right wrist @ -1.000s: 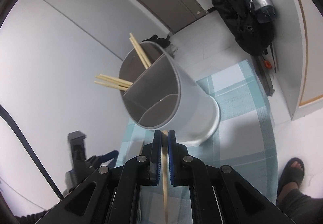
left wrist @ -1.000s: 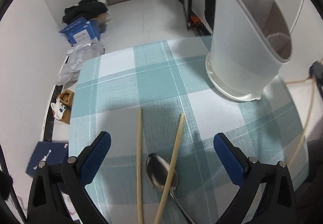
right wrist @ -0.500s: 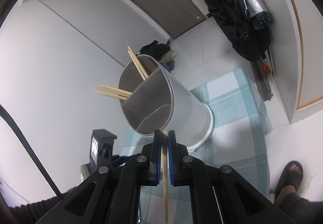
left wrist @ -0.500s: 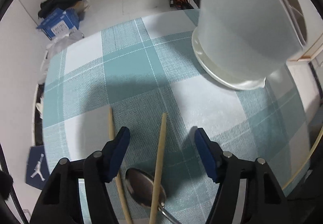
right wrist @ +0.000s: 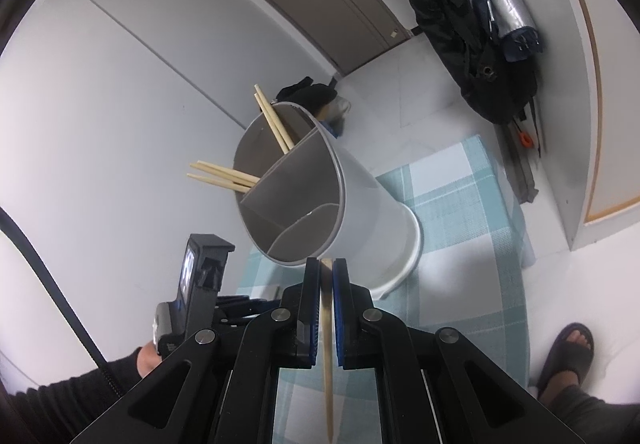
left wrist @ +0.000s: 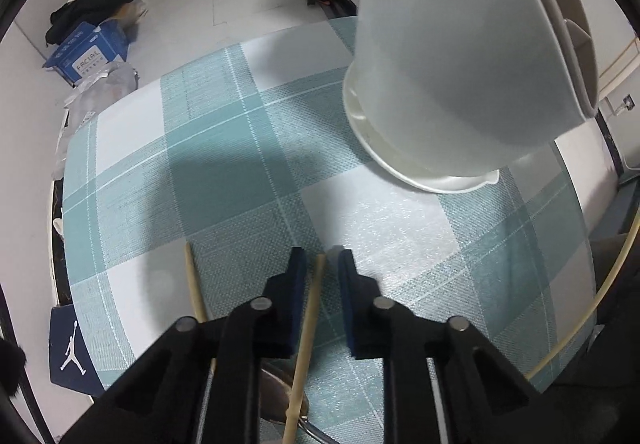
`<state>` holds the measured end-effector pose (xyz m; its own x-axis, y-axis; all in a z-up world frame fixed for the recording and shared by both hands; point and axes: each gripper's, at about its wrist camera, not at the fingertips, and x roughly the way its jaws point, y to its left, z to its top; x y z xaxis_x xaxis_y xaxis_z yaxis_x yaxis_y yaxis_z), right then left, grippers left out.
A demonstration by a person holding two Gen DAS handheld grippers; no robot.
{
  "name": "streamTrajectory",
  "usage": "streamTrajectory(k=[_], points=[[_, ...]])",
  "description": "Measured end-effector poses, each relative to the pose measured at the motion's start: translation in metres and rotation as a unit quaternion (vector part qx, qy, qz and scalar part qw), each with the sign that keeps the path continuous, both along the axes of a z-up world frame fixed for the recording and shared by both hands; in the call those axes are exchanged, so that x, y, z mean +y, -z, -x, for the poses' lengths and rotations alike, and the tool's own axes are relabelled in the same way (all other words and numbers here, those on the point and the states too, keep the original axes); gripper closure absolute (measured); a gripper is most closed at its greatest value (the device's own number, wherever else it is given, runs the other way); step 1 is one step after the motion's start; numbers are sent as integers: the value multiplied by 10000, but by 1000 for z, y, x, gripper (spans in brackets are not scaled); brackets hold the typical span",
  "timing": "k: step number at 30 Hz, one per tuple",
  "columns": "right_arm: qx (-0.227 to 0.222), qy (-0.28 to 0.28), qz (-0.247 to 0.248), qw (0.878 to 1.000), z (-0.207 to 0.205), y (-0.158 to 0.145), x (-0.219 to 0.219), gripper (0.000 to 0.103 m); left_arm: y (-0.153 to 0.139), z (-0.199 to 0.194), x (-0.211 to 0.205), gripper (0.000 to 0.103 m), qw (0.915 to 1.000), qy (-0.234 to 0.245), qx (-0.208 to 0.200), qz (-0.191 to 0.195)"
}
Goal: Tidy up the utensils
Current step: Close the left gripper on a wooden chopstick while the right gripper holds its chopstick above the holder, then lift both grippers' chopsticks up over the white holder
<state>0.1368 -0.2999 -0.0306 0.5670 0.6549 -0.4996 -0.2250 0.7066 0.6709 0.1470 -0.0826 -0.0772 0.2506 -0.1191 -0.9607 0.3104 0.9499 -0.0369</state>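
- Far left on the checked tablecloth (left wrist: pixel 224 148) one loose chopstick (left wrist: pixel 194 284) lies flat, untouched; I judge it is still to be collected.
- My left gripper (left wrist: pixel 322 264) points steeply down at the table. Its jaws have just been closing around a second chopstick (left wrist: pixel 308 320); they now stand narrow with that stick between the blue pads, though a thin gap shows on each side, so I cannot tell whether the pads press on it yet.
- Under that stick, at the bottom edge of the left view, lies a metal spoon (left wrist: pixel 280 384), also unsorted.
- To the right stands the white utensil holder (left wrist: pixel 448 56), upright on the cloth, well apart from the loose pieces.
- My right gripper (right wrist: pixel 326 276) is clamped narrow on a third chopstick (right wrist: pixel 327 344), held just before the holder's rim (right wrist: pixel 296 262).
- Four chopsticks (right wrist: pixel 276 124) already lean in the holder's back compartment; the two nearer ones look empty from here.
- My reading: partly done, with three chopsticks and the spoon left to go in.
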Motion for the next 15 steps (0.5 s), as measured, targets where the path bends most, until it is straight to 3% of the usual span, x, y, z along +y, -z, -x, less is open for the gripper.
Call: streamTrajectory(k=[5, 15], points=[[36, 28, -37, 10000, 0, 1, 0, 98, -2, -8, 4, 100, 9999, -77, 75, 104], [10, 27, 20, 10000, 0, -1, 2, 97, -10, -17, 23, 100, 9977, -580, 51, 360]])
